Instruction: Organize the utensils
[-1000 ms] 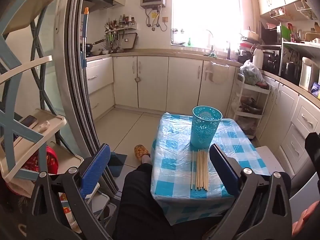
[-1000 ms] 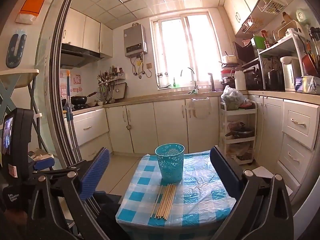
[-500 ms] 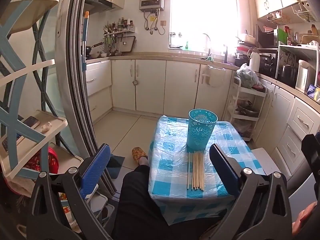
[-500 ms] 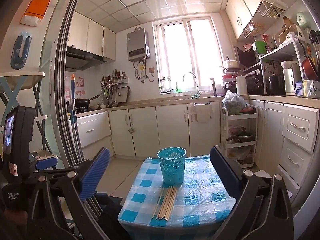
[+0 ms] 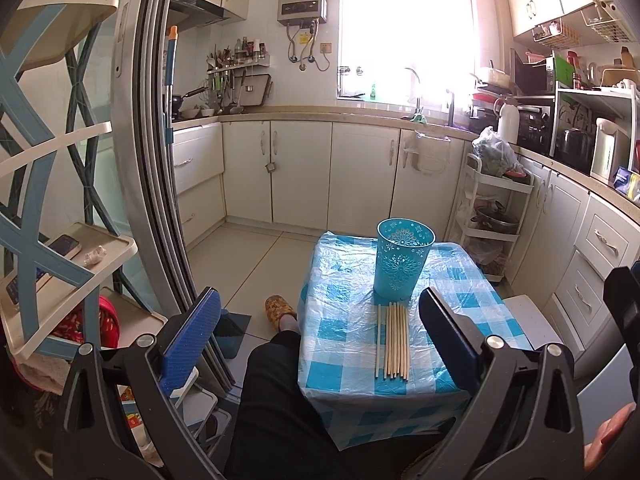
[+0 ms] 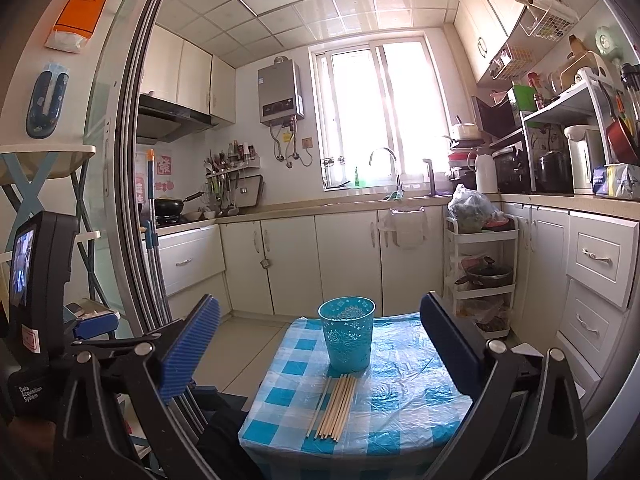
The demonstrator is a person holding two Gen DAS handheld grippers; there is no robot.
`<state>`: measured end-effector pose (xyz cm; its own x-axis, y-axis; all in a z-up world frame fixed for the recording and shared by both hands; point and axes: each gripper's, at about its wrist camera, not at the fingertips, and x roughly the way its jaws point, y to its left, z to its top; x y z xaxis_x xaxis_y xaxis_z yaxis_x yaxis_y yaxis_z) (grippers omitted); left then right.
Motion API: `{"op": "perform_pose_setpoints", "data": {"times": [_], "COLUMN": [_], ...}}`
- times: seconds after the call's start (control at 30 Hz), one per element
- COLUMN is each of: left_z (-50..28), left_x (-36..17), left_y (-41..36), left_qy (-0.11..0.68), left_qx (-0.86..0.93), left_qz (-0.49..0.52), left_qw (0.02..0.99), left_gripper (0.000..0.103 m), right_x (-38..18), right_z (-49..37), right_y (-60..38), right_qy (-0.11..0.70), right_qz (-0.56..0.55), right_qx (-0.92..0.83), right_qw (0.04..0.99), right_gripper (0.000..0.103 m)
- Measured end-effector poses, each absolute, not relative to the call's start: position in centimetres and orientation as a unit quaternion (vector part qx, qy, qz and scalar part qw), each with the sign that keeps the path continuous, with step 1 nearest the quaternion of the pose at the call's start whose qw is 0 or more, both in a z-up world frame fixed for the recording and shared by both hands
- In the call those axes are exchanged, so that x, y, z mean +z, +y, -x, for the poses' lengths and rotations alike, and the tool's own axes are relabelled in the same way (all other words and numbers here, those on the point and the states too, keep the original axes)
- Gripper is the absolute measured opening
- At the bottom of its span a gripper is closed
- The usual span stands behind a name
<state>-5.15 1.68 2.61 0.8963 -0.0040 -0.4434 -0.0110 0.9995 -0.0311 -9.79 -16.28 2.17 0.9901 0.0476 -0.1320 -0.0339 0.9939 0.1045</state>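
Several wooden chopsticks [image 5: 392,340] lie side by side on a small table with a blue-and-white checked cloth [image 5: 344,336]. Just behind them stands an empty teal perforated holder [image 5: 403,258]. The right wrist view shows the same chopsticks [image 6: 334,406] and holder [image 6: 347,334]. My left gripper [image 5: 320,340] is open, held well back from the table over a person's dark-clad lap. My right gripper [image 6: 320,350] is open too, above and short of the table, with nothing between its fingers.
A person's leg [image 5: 276,392] and slippered foot [image 5: 280,308] lie left of the table. A sliding door frame [image 5: 156,184] and blue shelf rack [image 5: 48,264] stand at the left. A white trolley [image 5: 494,216] and cabinets line the right.
Both views have shifted slightly: the left one shows the table a little further left and further off, the right one has tilted up and drawn back. The chopsticks and holder have not moved.
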Motion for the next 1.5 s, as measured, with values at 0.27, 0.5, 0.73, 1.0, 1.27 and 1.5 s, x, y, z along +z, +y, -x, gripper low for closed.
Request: {"op": "perform_pose_setpoints", "data": {"times": [0.27,0.5,0.73,1.0,1.27,1.5], "left_z": [5.17,5.27,5.34,5.30,5.32,5.36], "left_x": [2.56,2.53,2.56,2.54,2.52,2.48], "left_y": [1.57,1.47,1.36,1.38,1.34,1.28], "left_qy": [0.228,0.227,0.226,0.226,0.226,0.227], "left_qx": [0.003,0.002,0.003,0.003,0.002,0.002], "left_qz": [0.016,0.016,0.016,0.016,0.016,0.016], "left_qw": [0.974,0.974,0.974,0.974,0.974,0.974], "left_gripper": [0.095,0.095,0.095,0.095,0.095,0.095], "right_x": [2.24,2.26,2.30,2.41,2.57,2.63], "right_z": [9.81,9.89,9.91,9.89,9.92,9.90], "right_y": [-16.15,-16.08,-15.98,-15.73,-15.51,-15.51], "right_qy": [0.068,0.068,0.068,0.068,0.067,0.068], "right_qz": [-0.051,-0.050,-0.050,-0.048,-0.047,-0.046], "right_qx": [0.021,0.023,0.023,0.024,0.025,0.029], "right_qw": [0.996,0.996,0.996,0.996,0.996,0.996], "right_gripper": [0.096,0.096,0.096,0.096,0.096,0.096]}}
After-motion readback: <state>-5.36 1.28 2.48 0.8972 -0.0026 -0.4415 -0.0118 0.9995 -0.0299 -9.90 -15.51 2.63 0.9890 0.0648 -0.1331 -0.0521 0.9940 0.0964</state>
